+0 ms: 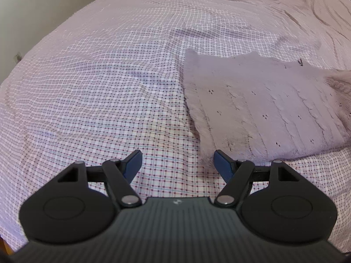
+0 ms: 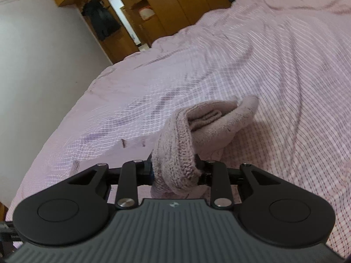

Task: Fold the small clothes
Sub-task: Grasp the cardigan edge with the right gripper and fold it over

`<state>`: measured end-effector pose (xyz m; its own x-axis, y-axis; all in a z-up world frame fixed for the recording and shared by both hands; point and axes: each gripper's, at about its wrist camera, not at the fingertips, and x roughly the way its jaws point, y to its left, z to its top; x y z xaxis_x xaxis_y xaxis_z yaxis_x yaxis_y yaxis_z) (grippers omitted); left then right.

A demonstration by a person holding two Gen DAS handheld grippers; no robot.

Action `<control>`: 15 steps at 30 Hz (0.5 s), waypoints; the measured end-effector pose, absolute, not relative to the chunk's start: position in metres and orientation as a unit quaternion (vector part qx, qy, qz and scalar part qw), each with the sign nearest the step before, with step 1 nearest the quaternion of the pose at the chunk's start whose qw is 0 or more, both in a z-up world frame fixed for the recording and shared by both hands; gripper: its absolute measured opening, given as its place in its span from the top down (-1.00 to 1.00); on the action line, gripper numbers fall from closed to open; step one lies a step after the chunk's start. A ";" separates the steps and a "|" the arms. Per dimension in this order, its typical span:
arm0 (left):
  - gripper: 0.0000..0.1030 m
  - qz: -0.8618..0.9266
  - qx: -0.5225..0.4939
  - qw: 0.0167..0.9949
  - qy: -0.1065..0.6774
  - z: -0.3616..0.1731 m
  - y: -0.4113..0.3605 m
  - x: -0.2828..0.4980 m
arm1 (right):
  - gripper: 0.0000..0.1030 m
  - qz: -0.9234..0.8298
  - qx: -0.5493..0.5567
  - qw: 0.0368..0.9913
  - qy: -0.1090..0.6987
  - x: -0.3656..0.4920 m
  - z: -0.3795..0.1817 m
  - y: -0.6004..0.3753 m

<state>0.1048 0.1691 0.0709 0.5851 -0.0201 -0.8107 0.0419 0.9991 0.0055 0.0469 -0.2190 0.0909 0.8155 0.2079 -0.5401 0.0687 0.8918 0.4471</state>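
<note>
My left gripper [image 1: 177, 164] hangs over the bed with its jaws spread wide and nothing between them; only the checked bedsheet [image 1: 109, 83] shows in the gap. The blue pads [image 1: 133, 163] point down and forward at the sheet, clear of any cloth. The small knitted garment [image 1: 263, 109], a pale mauve piece with ribbed lines and tiny eyelet holes, lies spread on the sheet just ahead and to the right of this gripper. Its near left corner comes close to my right-hand pad, but I cannot tell whether the two touch. The far right end of the garment lifts off the bed toward the frame edge.

My right gripper [image 2: 175, 171] is pinching that lifted end. A thick bunch of the knitted garment [image 2: 179, 149] fills the space between the two fingers, pressed from both sides, so the pads themselves are mostly hidden by the wool. From the grip the cloth rises forward in a doubled roll, with a ribbed hem [image 2: 208, 115] tucked inside the fold, and the outer end [image 2: 248, 107] curls over above the sheet. The rest trails down behind the fingers to the bed.

Past the bed, in the right wrist view, stand a plain wall [image 2: 39, 65] and a wooden wardrobe [image 2: 153, 11].
</note>
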 end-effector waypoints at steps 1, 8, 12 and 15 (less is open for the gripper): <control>-0.42 -0.017 0.010 0.890 0.455 0.071 0.169 0.106 | 0.38 0.042 0.225 0.927 0.298 0.048 0.093 -0.215; -0.42 -0.021 0.006 0.891 0.453 0.071 0.173 0.113 | 0.41 0.085 0.207 0.939 0.261 0.047 0.108 -0.188; -0.42 -0.019 0.001 0.893 0.449 0.072 0.176 0.112 | 0.41 0.119 0.209 0.938 0.251 0.052 0.115 -0.165; -0.42 -0.013 0.004 0.896 0.444 0.074 0.180 0.112 | 0.41 0.146 0.200 0.936 0.248 0.057 0.119 -0.143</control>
<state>0.1115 0.1802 0.0739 0.6051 -0.0203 -0.7959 0.0272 0.9996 -0.0048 0.0571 -0.1433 0.1193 0.8344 0.3732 -0.4057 -0.1745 0.8769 0.4478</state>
